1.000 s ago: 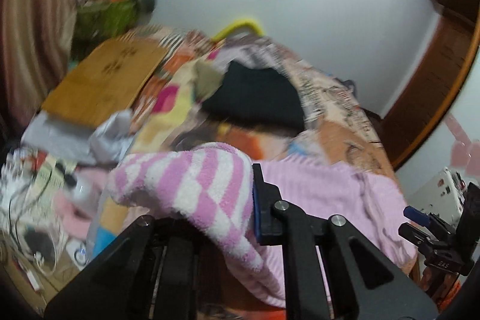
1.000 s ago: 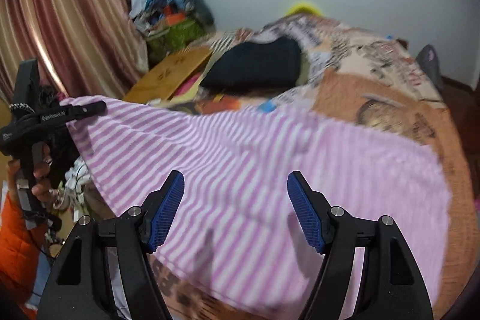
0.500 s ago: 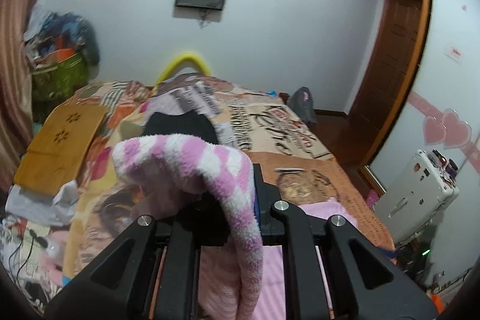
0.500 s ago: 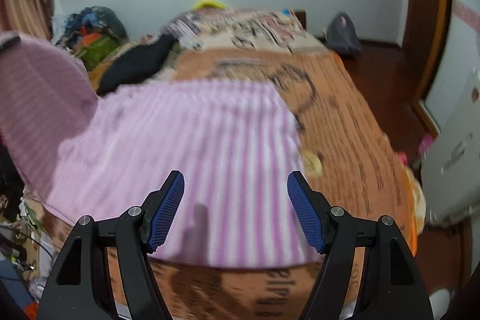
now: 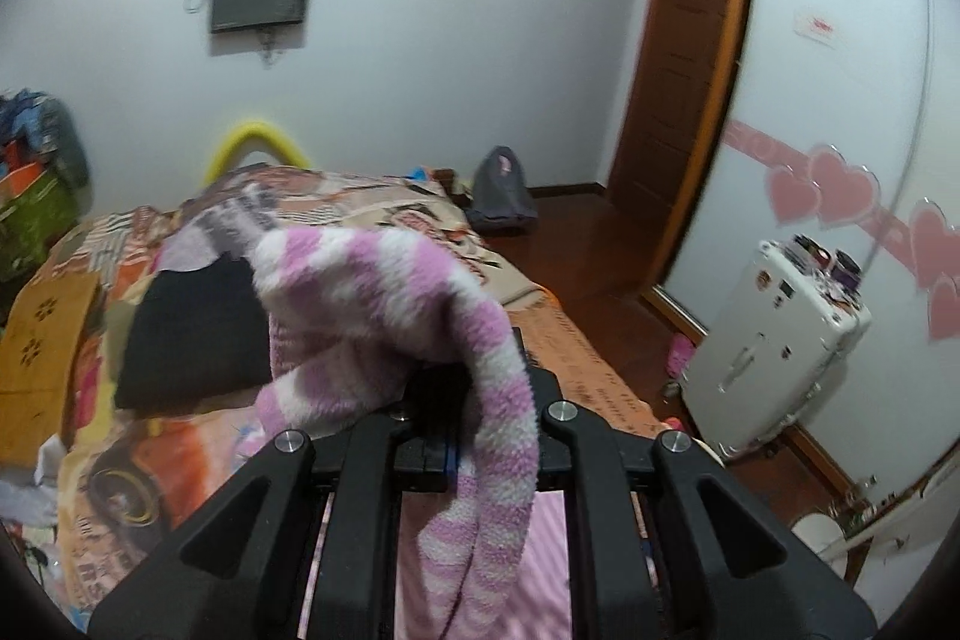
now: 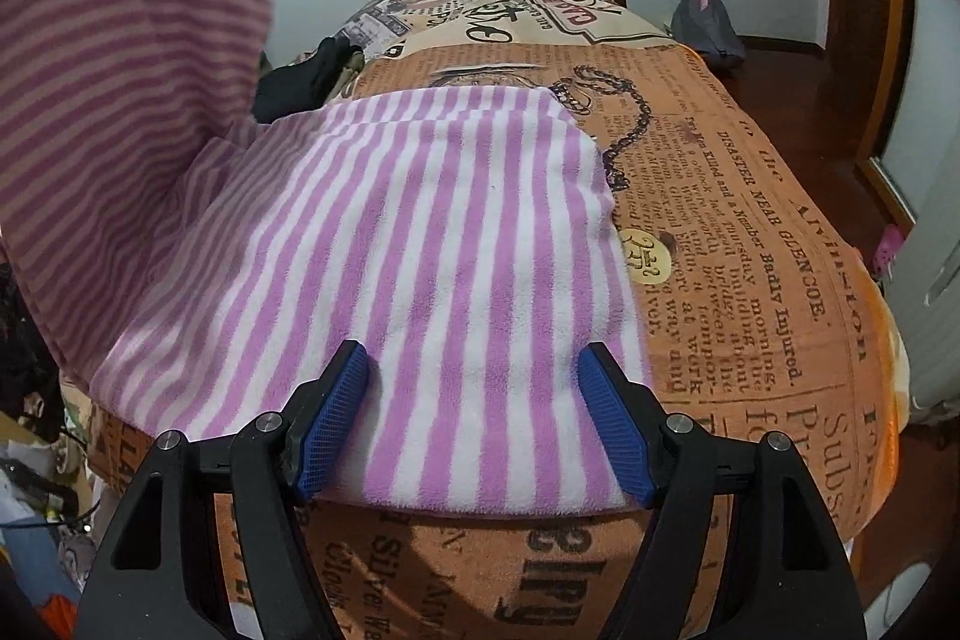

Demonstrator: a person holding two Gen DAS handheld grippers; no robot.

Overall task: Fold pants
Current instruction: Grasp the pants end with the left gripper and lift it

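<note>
Lifted pants (image 5: 384,304) nearer black garment (image 5: 192,334)

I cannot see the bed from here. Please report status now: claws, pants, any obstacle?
Left claw shut on striped pants, end lifted. Right claw open over the flat part. Black garment lies beyond, not in the way.

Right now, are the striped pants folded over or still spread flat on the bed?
Mid-fold. One end of the striped pants lies flat on the bedspread; the other is lifted, clamped in the left gripper. The right gripper is open.
</note>
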